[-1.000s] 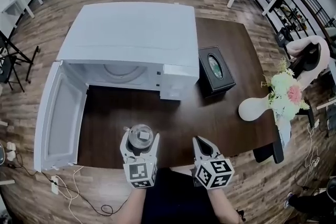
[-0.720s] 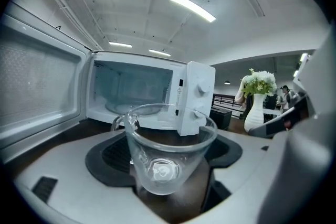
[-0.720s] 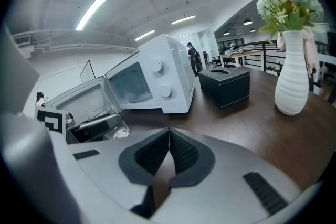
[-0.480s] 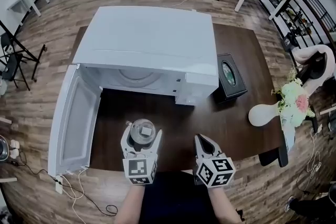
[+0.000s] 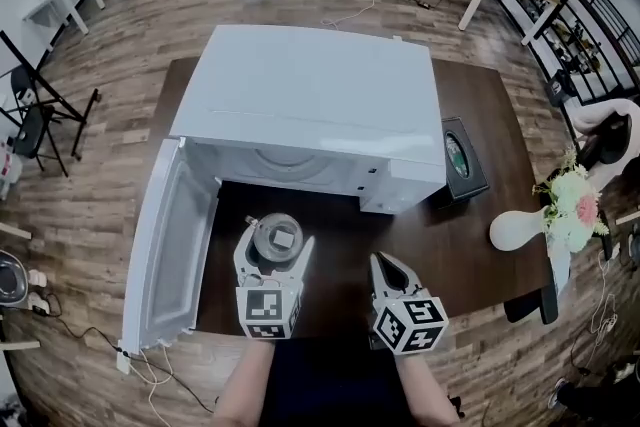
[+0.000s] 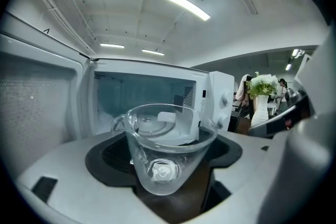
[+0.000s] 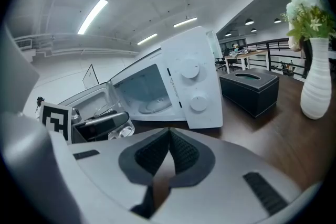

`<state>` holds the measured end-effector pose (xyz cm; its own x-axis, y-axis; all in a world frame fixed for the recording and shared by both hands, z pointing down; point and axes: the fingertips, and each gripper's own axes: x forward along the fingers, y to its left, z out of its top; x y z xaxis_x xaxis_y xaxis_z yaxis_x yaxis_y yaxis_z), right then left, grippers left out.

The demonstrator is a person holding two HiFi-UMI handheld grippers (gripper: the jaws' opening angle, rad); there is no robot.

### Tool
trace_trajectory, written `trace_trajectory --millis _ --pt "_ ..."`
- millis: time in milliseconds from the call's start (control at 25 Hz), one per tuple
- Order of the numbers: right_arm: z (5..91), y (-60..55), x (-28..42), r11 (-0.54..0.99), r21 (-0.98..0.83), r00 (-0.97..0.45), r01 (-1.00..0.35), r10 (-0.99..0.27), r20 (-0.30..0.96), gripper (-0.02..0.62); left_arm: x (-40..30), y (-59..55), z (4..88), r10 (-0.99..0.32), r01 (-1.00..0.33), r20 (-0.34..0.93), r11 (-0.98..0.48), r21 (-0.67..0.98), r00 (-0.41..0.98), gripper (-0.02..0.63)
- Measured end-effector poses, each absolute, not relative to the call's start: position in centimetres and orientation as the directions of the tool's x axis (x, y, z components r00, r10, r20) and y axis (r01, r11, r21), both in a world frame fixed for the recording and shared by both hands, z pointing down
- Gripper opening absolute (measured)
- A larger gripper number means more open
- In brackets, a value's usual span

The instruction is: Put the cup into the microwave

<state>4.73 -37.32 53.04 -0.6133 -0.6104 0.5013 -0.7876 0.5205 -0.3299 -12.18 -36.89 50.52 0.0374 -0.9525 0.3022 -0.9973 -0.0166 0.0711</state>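
black tissue box (image 5: 463, 158) on table (image 5: 450, 250) | white vase (image 5: 520, 229), flowers (image 5: 572, 205), near table's right edge

left hand-held gripper (image 5: 274, 240) reaches forward, jaws clamped on the cup (image 6: 165, 149); right hand-held gripper (image 5: 386, 265) is just beside it, jaws pressed together, empty.

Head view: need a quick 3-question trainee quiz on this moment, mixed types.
1. True or false: the microwave door stands open.
2. What holds the cup? A) left tongs B) right tongs C) neither
3. Fill in: the right tongs' jaws are ___, with nothing between them.
Key: 1 true; 2 A; 3 shut.
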Motion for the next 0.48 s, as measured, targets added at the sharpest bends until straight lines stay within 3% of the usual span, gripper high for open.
trace_trajectory --millis 480 --pt "53.1 -38.1 1.2 0.527 -0.324 -0.613 -0.786 -0.597 0.518 -0.006 -16.1 -41.9 49.7 -0.958 -0.995 0.276 -0.049 0.088 0.072 0.394"
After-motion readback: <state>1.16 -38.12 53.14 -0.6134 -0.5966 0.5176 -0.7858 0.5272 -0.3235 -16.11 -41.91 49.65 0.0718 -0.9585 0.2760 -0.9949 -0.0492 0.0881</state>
